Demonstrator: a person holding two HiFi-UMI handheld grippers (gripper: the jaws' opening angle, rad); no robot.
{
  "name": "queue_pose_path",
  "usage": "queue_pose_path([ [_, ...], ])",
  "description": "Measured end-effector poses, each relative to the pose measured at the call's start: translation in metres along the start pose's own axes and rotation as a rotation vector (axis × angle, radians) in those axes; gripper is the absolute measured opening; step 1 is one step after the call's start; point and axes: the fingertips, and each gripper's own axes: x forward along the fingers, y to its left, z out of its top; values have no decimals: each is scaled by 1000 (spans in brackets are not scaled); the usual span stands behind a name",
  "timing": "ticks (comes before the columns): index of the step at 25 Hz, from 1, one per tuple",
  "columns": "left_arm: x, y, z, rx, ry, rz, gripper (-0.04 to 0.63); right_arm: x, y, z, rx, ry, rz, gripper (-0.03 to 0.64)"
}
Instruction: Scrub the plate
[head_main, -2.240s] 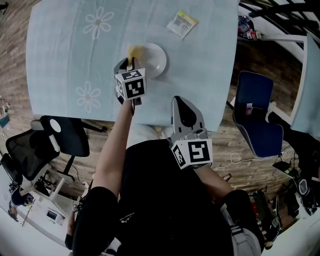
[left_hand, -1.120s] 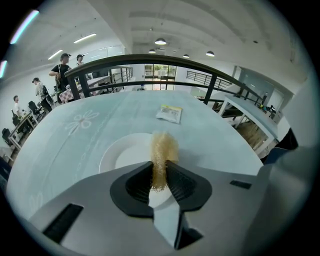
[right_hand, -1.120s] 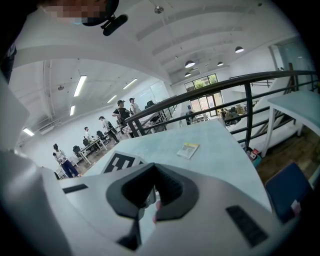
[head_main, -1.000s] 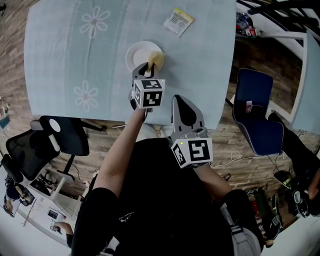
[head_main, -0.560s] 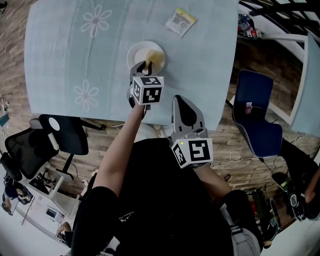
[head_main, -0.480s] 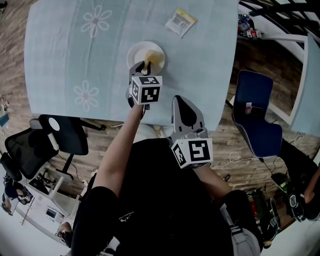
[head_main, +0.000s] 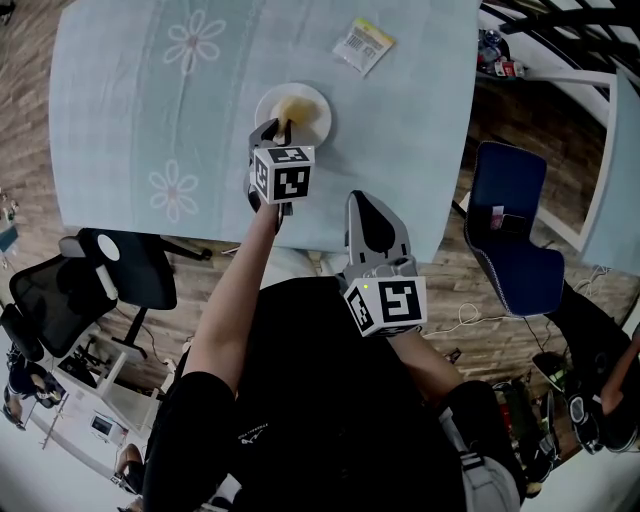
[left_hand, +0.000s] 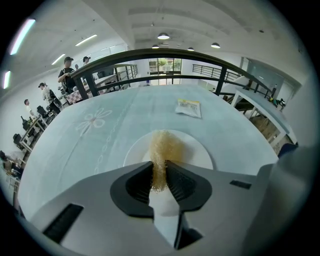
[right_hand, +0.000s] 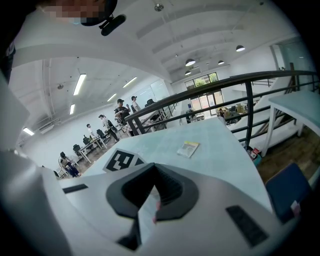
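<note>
**Scrub stroke swings back to centre**

My left gripper (left_hand: 160, 166), clamped on the yellow fibrous scouring pad (left_hand: 164, 146), has dragged it from the right rim to the middle of the round white plate (head_main: 317, 122) on the bench (head_main: 130, 110). Scrubbing looks mid-course. My right gripper (right_hand: 154, 175) idles, closed and empty.

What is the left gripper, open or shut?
Shut: the left gripper pinches the sponge over the plate.
</note>
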Motion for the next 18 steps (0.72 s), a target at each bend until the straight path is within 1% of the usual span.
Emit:
queue_pose_path([
  [8, 0, 21, 1, -9, 5, 34, 78, 1, 0, 1, 1, -2, -3, 9],
  [18, -2, 43, -2, -40, 2, 79, 78, 0, -2, 0, 4, -1, -8, 9],
])
